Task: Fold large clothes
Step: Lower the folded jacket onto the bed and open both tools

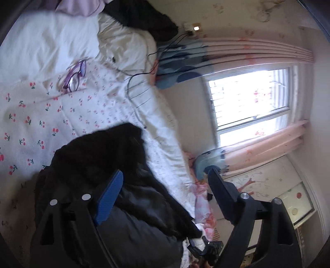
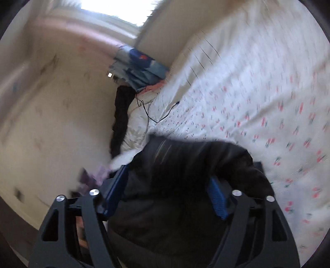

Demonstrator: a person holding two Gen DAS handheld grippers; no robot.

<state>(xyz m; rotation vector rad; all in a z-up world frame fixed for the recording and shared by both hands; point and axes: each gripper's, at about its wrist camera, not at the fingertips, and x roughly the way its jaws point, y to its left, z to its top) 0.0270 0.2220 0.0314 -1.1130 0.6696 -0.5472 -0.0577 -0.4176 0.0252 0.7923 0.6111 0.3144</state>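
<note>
A large black garment (image 1: 103, 160) lies bunched on the cherry-print bed cover (image 1: 31, 123). My left gripper (image 1: 165, 183) hangs over its edge, open wide; its blue pad (image 1: 109, 198) is clear of the cloth and the other finger (image 1: 218, 185) sticks out past the bedside. In the right wrist view the same black garment (image 2: 185, 165) fills the space between the fingers of my right gripper (image 2: 167, 191). That gripper is open, and a fold of the cloth drapes over its right pad (image 2: 216, 200). This view is blurred.
Purple glasses (image 1: 75, 76) and a thin black cable (image 1: 140, 74) lie on the cover. Farther up the bed are a cream quilted piece (image 1: 127, 47), another dark garment (image 1: 144, 18) and blue cloth (image 1: 181, 66). A bright window (image 1: 247, 96) with pink curtains faces the bedside.
</note>
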